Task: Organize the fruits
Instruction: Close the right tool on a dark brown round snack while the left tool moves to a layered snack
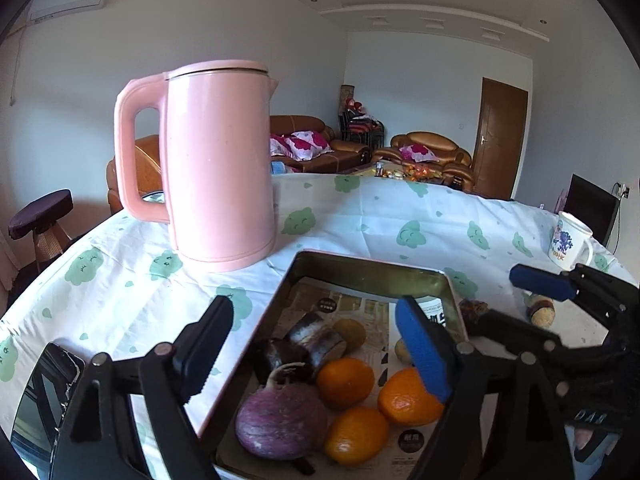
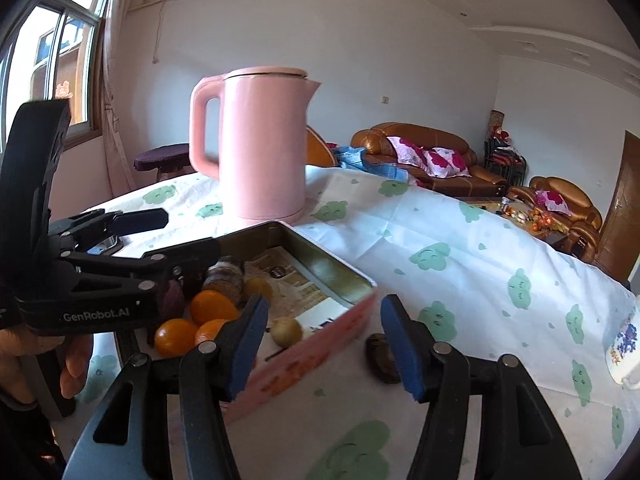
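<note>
The left gripper [image 1: 316, 344] stands wide and empty over the tin tray [image 1: 376, 270], which already holds oranges [image 1: 346, 382] and a purple root. The right gripper [image 2: 324, 344], half spread and empty, hovers near a dark fruit [image 2: 382, 358] lying just right of the tray; judged next: straddle and pinch it

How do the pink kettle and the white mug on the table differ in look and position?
The pink kettle is tall, plain and stands just behind the tin tray; the white mug is much smaller, carries a printed picture and sits far off to the right. The kettle has a lid; the mug is open-topped. Both stand upright on the tablecloth.
</note>
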Demonstrator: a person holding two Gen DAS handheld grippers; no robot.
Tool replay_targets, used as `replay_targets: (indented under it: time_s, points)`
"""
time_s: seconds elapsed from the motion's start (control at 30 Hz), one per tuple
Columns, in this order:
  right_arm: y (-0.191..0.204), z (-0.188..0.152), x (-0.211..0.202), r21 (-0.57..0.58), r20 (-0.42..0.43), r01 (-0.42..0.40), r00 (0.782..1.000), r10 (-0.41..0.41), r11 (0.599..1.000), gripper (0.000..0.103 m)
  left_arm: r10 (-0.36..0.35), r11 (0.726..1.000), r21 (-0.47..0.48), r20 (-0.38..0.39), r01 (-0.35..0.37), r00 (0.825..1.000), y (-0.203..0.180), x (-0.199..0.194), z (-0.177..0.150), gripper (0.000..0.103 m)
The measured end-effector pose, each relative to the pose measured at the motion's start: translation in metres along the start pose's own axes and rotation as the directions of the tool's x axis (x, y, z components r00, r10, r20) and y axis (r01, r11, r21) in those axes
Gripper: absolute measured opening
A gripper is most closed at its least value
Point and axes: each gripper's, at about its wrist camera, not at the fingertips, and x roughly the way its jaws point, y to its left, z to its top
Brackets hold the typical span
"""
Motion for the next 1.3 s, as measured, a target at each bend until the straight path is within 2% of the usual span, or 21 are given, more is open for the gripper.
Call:
replay_targets:
  time_s: [0.03,0.13,0.2,0.37,0.53,0.73,0.77,0.8,0.93,1.13,1.2,1.3]
  points:
    - [-0.01,0.0,-0.003,0.015,0.001,0.017,1.0,-0.017,1.0,0.061,-0.002,1.0,0.003,0.003,0.002,1.0,-0.004,0.0,0.0,0.094]
    - [-0.038,-0.002,-0.003,0.065,-0.023,0.089,0.996,-0.087,0.994,0.061,-0.013,1.0,0.021,0.007,0.012,1.0,-0.015,0.001,0.002,0.094]
    - [-0.052,-0.004,0.003,0.108,-0.052,0.104,0.994,-0.099,0.989,0.061,-0.016,1.0,0.027,0.007,0.016,1.0,-0.021,0.002,0.004,0.095]
    - [-0.059,-0.009,0.03,0.132,-0.141,0.076,0.988,-0.057,0.988,0.061,-0.002,1.0,0.029,0.011,0.001,1.0,-0.023,0.002,0.007,0.098]
    - [-0.046,-0.011,0.052,0.085,-0.218,0.053,0.975,-0.033,0.995,0.061,-0.001,1.0,0.017,0.015,0.001,1.0,-0.02,0.002,0.009,0.099]
    - [-0.048,-0.016,0.079,0.095,-0.328,0.047,0.944,-0.013,0.994,0.06,-0.007,1.0,0.029,0.015,0.007,1.0,-0.022,0.001,0.011,0.099]
    - [-0.049,-0.017,0.081,0.099,-0.34,0.046,0.94,-0.01,0.994,0.051,-0.009,0.999,0.033,0.016,0.008,1.0,-0.024,0.0,0.011,0.099]
    - [-0.049,-0.017,0.081,0.1,-0.34,0.044,0.941,-0.008,0.994,0.046,-0.012,0.999,0.037,0.017,0.011,1.0,-0.025,0.0,0.012,0.099]
    - [-0.049,-0.017,0.067,0.104,-0.303,0.053,0.953,-0.02,0.993,0.046,-0.026,0.998,0.054,0.022,0.025,0.999,-0.036,-0.002,0.015,0.099]
    - [-0.075,-0.019,0.013,0.156,-0.189,0.131,0.977,-0.1,0.979,0.046,-0.076,0.991,0.112,0.019,0.073,0.997,-0.073,-0.004,0.019,0.1]
    - [-0.088,-0.022,-0.007,0.164,-0.166,0.173,0.975,-0.145,0.971,0.046,-0.096,0.985,0.145,0.016,0.093,0.995,-0.092,-0.004,0.018,0.1]
    - [-0.11,-0.03,-0.03,0.182,-0.155,0.258,0.96,-0.232,0.949,0.046,-0.136,0.972,0.191,-0.001,0.134,0.991,-0.121,-0.001,0.018,0.1]
